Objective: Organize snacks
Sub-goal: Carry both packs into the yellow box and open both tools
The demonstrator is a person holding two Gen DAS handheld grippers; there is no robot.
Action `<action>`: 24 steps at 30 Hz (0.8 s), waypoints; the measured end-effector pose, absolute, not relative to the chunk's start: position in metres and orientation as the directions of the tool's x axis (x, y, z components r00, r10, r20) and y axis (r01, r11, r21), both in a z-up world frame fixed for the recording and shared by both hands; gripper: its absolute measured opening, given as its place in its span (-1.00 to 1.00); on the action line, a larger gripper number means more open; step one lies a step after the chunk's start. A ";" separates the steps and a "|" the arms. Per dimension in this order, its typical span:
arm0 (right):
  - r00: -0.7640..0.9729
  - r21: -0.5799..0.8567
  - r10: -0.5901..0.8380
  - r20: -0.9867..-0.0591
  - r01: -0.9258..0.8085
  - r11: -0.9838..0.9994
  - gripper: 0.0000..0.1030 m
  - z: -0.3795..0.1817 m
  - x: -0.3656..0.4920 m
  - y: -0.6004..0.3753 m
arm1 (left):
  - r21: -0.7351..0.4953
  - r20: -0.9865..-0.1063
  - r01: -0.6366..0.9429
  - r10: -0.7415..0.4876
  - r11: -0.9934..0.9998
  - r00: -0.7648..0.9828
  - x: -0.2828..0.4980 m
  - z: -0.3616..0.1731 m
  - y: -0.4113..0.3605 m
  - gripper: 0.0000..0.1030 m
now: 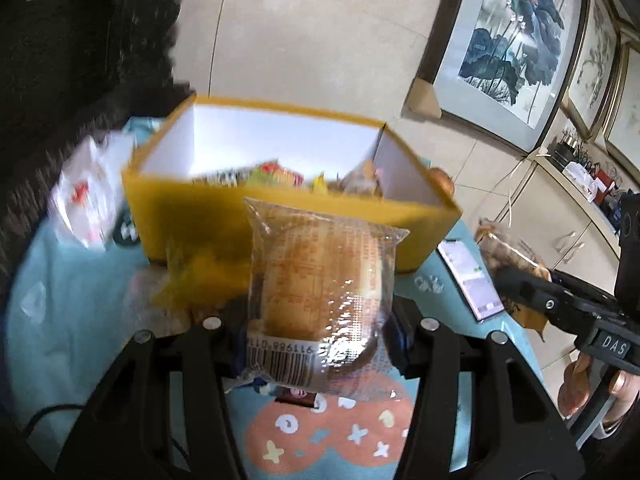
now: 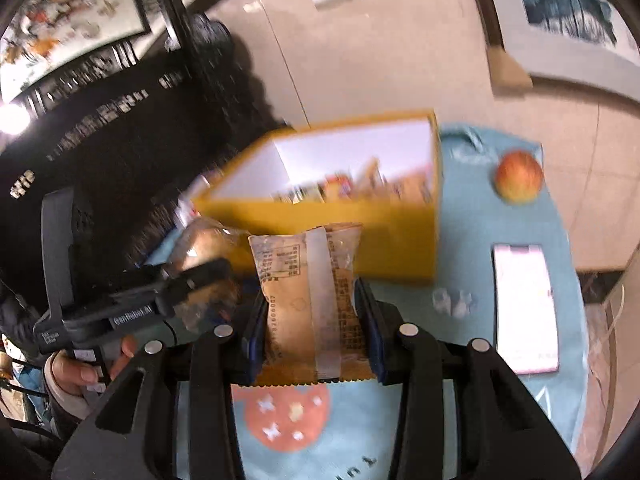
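Observation:
My left gripper point(image 1: 316, 340) is shut on a clear-wrapped round bun point(image 1: 320, 280), held upright above the blue cloth in front of the yellow box point(image 1: 192, 216). My right gripper point(image 2: 312, 320) is shut on a tan snack packet point(image 2: 304, 280) with a clear seam, its pads pressing both sides. The yellow box point(image 2: 360, 232) stands open just beyond it, white inside, with several wrapped snacks point(image 1: 276, 172) at the bottom. In the right wrist view the bun point(image 2: 204, 244) shows at the left, between the other gripper's fingers.
A phone point(image 2: 524, 308) with a lit screen lies on the cloth right of the box. An apple point(image 2: 519, 176) sits behind it. A white packet point(image 1: 88, 200) lies left of the box and a yellow wrapper point(image 1: 192, 280) in front of it. The blue cloth point(image 1: 80, 320) covers a round table.

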State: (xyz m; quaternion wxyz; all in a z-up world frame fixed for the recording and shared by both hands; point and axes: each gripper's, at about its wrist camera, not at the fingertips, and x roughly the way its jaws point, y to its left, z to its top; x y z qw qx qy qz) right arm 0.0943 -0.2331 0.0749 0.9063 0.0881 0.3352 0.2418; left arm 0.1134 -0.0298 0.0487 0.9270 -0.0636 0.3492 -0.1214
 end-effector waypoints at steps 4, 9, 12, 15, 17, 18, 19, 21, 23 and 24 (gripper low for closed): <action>0.681 0.332 0.501 -0.534 -0.377 0.865 -0.21 0.086 0.120 -0.227 | -0.177 -0.633 0.180 -0.252 0.968 0.732 0.130 0.084 -0.038 0.03; 0.730 0.304 0.426 -0.535 -0.304 0.903 -0.21 0.089 0.168 -0.221 | -0.127 -0.633 0.095 -0.154 0.987 0.759 0.184 0.109 -0.043 0.03; 0.733 0.305 0.394 -0.554 -0.262 0.916 -0.21 0.078 0.199 -0.219 | -0.142 -0.676 0.038 -0.125 0.989 0.726 0.222 0.095 -0.044 0.03; 0.720 0.317 0.376 -0.583 -0.225 0.921 -0.21 0.062 0.226 -0.218 | -0.135 -0.715 0.013 -0.106 0.991 0.691 0.250 0.072 -0.045 0.03; 0.710 0.334 0.371 -0.599 -0.201 0.921 -0.21 0.052 0.239 -0.217 | -0.137 -0.725 0.006 -0.105 0.991 0.681 0.261 0.059 -0.043 0.03; 0.704 0.339 0.372 -0.605 -0.195 0.920 -0.21 0.047 0.247 -0.216 | -0.140 -0.729 0.004 -0.106 0.990 0.677 0.266 0.055 -0.042 0.03; 0.702 0.339 0.370 -0.609 -0.191 0.921 -0.21 0.044 0.251 -0.214 | -0.140 -0.733 -0.001 -0.103 0.990 0.672 0.269 0.051 -0.041 0.03; 0.699 0.339 0.366 -0.614 -0.185 0.922 -0.20 0.039 0.256 -0.210 | -0.139 -0.743 -0.019 -0.092 0.990 0.664 0.277 0.042 -0.038 0.03; 0.709 0.326 0.346 -0.615 -0.171 0.930 -0.13 0.036 0.260 -0.206 | -0.144 -0.747 -0.036 -0.085 0.989 0.660 0.284 0.036 -0.036 0.14; 0.711 0.313 0.326 -0.622 -0.156 0.937 -0.05 0.035 0.261 -0.205 | -0.146 -0.745 -0.048 -0.078 0.988 0.662 0.286 0.036 -0.035 0.63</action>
